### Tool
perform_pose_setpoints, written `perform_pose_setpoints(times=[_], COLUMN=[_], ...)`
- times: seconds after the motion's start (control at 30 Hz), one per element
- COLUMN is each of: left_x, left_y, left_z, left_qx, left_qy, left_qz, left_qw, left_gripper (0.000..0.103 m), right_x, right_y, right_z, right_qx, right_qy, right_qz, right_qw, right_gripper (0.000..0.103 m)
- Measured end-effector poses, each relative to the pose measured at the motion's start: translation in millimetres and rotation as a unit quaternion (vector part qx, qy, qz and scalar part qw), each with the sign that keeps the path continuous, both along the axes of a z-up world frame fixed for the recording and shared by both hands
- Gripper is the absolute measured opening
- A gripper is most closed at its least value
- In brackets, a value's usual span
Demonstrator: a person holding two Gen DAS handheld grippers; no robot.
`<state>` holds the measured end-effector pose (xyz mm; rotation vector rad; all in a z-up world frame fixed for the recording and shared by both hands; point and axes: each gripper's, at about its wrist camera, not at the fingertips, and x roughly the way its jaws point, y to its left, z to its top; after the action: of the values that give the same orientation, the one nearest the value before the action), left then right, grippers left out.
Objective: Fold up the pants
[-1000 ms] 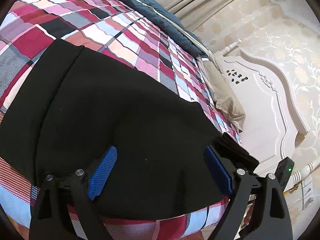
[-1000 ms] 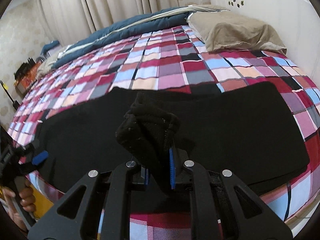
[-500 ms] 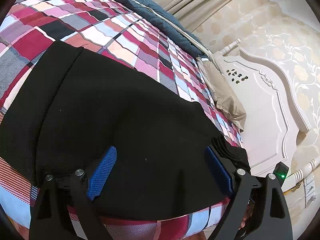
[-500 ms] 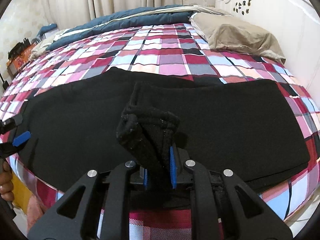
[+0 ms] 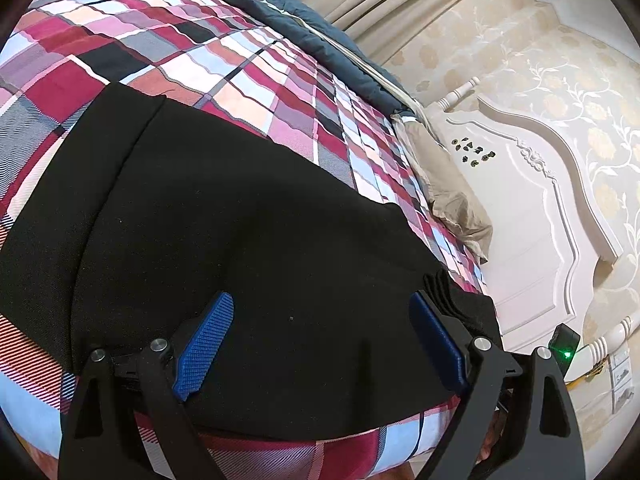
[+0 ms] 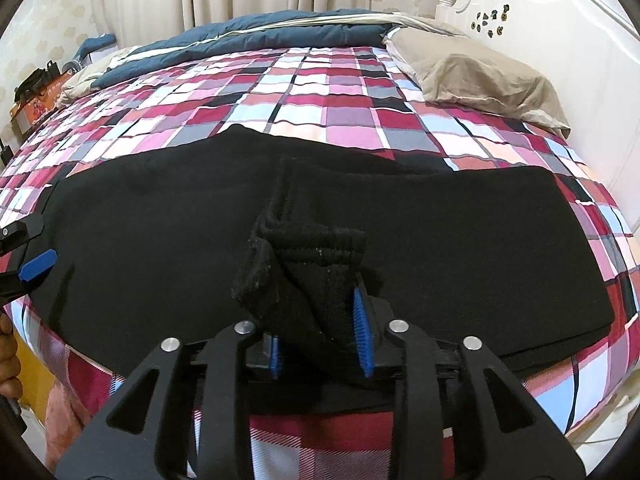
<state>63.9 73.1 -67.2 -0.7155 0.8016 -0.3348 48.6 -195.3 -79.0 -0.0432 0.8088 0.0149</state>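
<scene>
Black pants (image 5: 224, 240) lie spread flat across a plaid bed near its front edge; they also show in the right wrist view (image 6: 440, 232). My left gripper (image 5: 320, 340) is open, its blue pads wide apart just above the pants near one end, holding nothing. My right gripper (image 6: 320, 324) is shut on a bunched fold of the pants' ribbed edge (image 6: 304, 264), lifted a little above the flat cloth. The left gripper's finger tip (image 6: 36, 264) shows at the left edge of the right wrist view.
The plaid bedspread (image 6: 320, 92) covers the bed. A beige pillow (image 6: 480, 76) lies by the white headboard (image 6: 580, 40). A dark blue duvet (image 6: 260, 36) lies along the far side before curtains. A bedside stand (image 5: 616, 360) stands at the right.
The right gripper has drawn back and lowered slightly, still holding the bunched fold. The left gripper has stayed open and shifted a little over the pants.
</scene>
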Motion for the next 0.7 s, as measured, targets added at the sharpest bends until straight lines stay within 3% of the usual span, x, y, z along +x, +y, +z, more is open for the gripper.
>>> perform_pose_setpoints(times=[0.17, 0.23, 0.3, 0.4, 0.5, 0.57, 0.7], left_x=[0.2, 0.2, 1.8, 4.6, 5.8, 5.5, 6.4], left_y=[0.1, 0.0, 0.8, 2.8, 3.5, 3.4, 3.9], left_z=[0.6, 0.6, 1.7, 3.6, 3.2, 3.1, 3.3], left_qx=[0.0, 0.001, 0.004, 0.004, 0.003, 0.003, 0.005], left_qy=[-0.001, -0.001, -0.003, -0.003, -0.002, -0.003, -0.004], left_qz=[-0.001, 0.0, -0.001, -0.004, -0.006, -0.006, -0.006], left_qw=[1.0, 1.0, 1.0, 1.0, 1.0, 1.0, 1.0], left_gripper=[0.088, 0.088, 0.088, 0.088, 0.088, 0.088, 0.088], right_x=[-8.7, -13.6, -20.7, -35.9, -53.5, -61.5, -69.8], right_y=[9.9, 15.8, 20.5, 10.9, -40.9, -82.6, -195.1], right_z=[5.6, 6.6, 9.8, 24.3, 51.1, 64.4, 68.9], right_qx=[0.026, 0.064, 0.088, 0.138, 0.244, 0.28, 0.343], right_qy=[0.004, 0.018, 0.023, 0.016, -0.003, -0.023, -0.049], right_qz=[0.02, 0.046, 0.062, 0.077, 0.073, 0.046, -0.046], right_qw=[0.999, 0.997, 0.994, 0.987, 0.967, 0.959, 0.937], right_gripper=[0.046, 0.047, 0.057, 0.057, 0.062, 0.072, 0.077])
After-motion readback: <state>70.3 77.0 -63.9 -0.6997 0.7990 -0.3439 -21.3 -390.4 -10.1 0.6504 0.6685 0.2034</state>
